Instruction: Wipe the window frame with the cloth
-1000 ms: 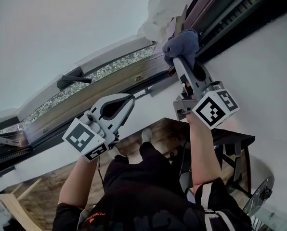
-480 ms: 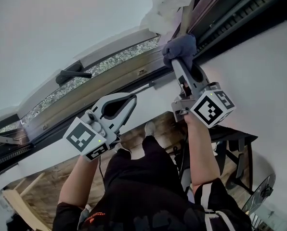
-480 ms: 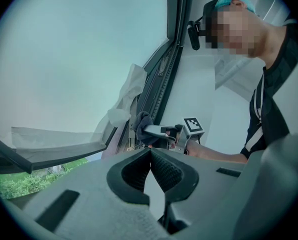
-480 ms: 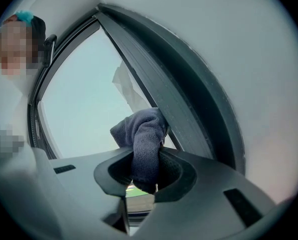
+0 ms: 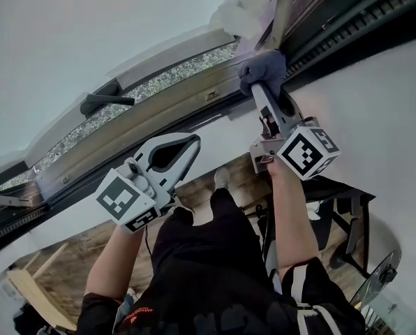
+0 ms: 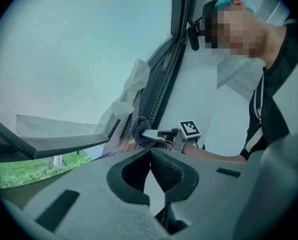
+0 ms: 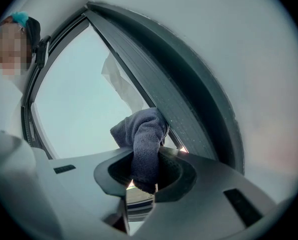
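Cloth (image 5: 262, 67) clamped in right gripper (image 5: 259, 89) jaws, pressed on window frame (image 5: 159, 110); left gripper (image 5: 192, 144) jaws together, empty. Risk: cloth may snag at the frame corner and slip free.

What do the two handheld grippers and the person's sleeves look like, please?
Both the left gripper and right gripper have pale grey bodies with black-lined jaws. Each carries a white cube printed with black square markers. The person wears a black short-sleeved top, white-striped at the right sleeve.
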Available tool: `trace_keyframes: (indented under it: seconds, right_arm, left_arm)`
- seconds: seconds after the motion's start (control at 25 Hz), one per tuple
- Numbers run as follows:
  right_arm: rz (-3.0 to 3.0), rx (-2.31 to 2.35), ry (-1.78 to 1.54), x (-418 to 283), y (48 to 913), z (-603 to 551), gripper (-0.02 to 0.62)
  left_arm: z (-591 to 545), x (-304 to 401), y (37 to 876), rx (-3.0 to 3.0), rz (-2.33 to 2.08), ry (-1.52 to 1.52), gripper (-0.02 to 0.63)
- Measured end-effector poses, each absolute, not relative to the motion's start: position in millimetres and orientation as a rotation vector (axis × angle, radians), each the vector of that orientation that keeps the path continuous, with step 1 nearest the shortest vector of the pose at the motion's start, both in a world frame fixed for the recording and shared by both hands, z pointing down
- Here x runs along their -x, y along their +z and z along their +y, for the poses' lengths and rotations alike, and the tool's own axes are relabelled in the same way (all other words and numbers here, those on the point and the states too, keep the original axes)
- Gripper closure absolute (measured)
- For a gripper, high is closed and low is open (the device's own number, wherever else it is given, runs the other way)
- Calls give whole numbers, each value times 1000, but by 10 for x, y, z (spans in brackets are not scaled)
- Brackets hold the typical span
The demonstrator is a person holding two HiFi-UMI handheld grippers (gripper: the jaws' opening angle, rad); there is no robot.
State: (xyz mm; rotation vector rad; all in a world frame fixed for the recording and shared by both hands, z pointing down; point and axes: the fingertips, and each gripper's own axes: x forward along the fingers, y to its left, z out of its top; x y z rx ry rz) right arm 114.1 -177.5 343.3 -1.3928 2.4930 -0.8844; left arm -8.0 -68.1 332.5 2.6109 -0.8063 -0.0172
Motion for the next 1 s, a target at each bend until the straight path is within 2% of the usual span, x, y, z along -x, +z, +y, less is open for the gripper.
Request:
trace_keyframes:
  seconds: [1.0]
  right_arm:
    - [2352, 1465, -1207, -1187, 4367, -1770, 518]
  left_arm:
    - [-652, 136, 3598, -2556, -809, 9, 584]
